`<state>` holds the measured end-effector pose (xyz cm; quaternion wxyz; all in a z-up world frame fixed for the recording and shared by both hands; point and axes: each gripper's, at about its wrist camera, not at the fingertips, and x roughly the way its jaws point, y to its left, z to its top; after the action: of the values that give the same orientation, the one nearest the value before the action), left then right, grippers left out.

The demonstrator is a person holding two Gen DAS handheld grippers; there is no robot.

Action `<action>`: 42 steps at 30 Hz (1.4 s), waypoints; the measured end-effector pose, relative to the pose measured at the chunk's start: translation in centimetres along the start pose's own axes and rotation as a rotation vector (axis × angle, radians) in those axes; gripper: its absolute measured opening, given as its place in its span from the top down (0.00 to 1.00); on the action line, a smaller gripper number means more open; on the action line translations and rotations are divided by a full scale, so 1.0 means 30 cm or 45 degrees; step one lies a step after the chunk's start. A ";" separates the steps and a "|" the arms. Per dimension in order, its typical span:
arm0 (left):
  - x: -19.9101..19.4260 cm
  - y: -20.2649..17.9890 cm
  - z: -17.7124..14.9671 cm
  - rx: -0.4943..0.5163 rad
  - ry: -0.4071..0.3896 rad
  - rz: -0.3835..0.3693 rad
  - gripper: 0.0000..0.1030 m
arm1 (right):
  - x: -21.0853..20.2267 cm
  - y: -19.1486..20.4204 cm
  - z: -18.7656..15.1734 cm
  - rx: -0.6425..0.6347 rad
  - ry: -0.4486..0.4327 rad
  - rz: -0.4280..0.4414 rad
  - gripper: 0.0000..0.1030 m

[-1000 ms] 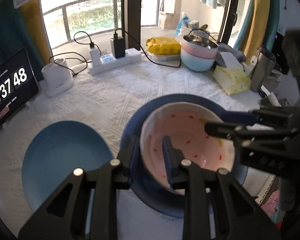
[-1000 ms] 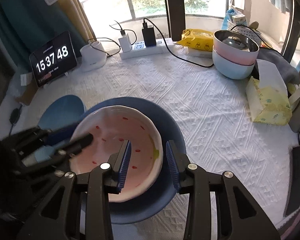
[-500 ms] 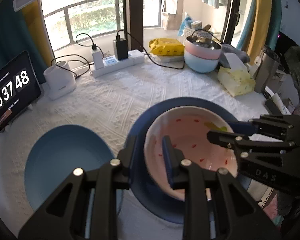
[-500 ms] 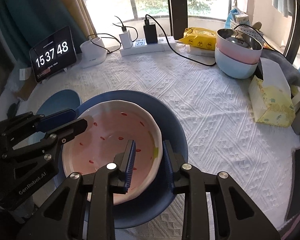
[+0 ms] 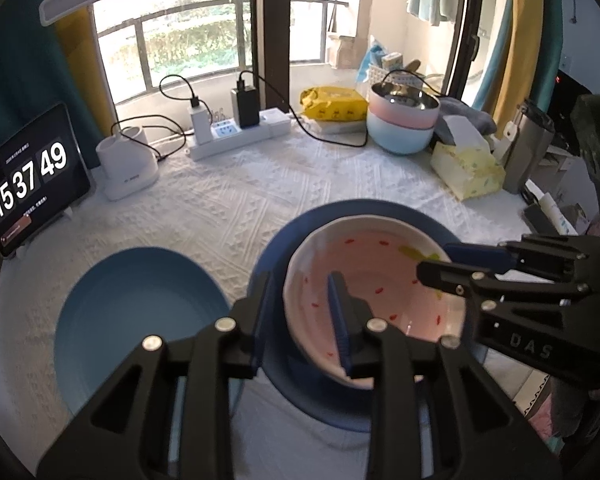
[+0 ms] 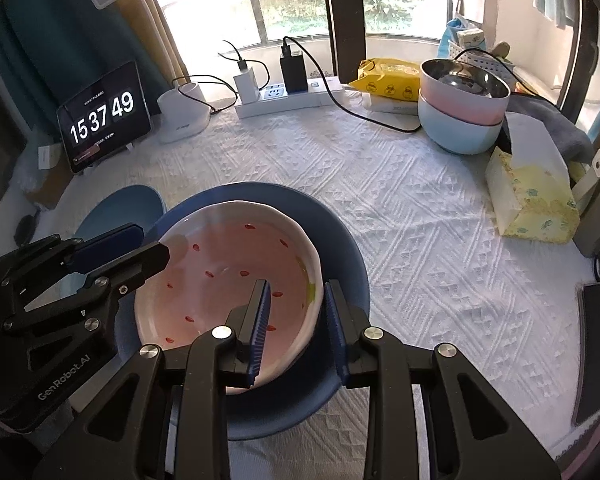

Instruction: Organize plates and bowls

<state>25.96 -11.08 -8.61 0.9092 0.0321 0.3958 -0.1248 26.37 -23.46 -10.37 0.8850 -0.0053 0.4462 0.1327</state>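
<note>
On tablet clock (image 6: pixel 102 118), "15 37 49"

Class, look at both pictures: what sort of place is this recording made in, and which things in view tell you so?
Most likely a lived-in home, at a table by a balcony window. Clues: the white patterned tablecloth, the stacked bowls beside a tissue box, and a power strip with chargers plugged in.

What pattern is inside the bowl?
Pink bowl with small red flecks; clearest in the right wrist view.
</note>
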 end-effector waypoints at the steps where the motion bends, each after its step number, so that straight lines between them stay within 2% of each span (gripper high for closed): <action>1: -0.007 0.000 0.001 -0.003 -0.006 -0.003 0.70 | -0.008 0.001 0.000 0.000 -0.006 -0.002 0.71; 7: -0.048 0.006 0.009 -0.008 -0.042 -0.010 0.65 | -0.048 -0.001 0.002 -0.003 -0.033 -0.009 0.71; 12: -0.074 0.037 0.025 -0.009 -0.082 -0.007 0.56 | -0.096 -0.010 0.006 0.007 -0.074 -0.020 0.71; 17: -0.069 0.090 0.030 -0.029 -0.079 0.017 0.56 | -0.138 -0.041 0.007 0.041 -0.117 -0.039 0.71; 23: -0.040 0.156 0.018 -0.047 -0.057 -0.003 0.55 | -0.151 -0.094 -0.006 0.094 -0.119 -0.062 0.71; 30: 0.031 0.175 0.001 0.018 0.010 -0.001 0.55 | -0.102 -0.144 -0.044 0.170 -0.067 -0.052 0.69; 38: 0.084 0.139 -0.003 0.132 0.062 -0.026 0.55 | -0.064 -0.159 -0.063 0.240 -0.040 -0.002 0.68; 42: 0.097 0.130 0.004 0.152 0.060 -0.016 0.55 | -0.038 -0.153 -0.064 0.252 -0.019 -0.003 0.68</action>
<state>28.94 -7.92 -10.80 0.8953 0.0867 0.4092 -0.1530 25.32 -28.38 -11.11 0.8846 0.0827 0.4507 0.0871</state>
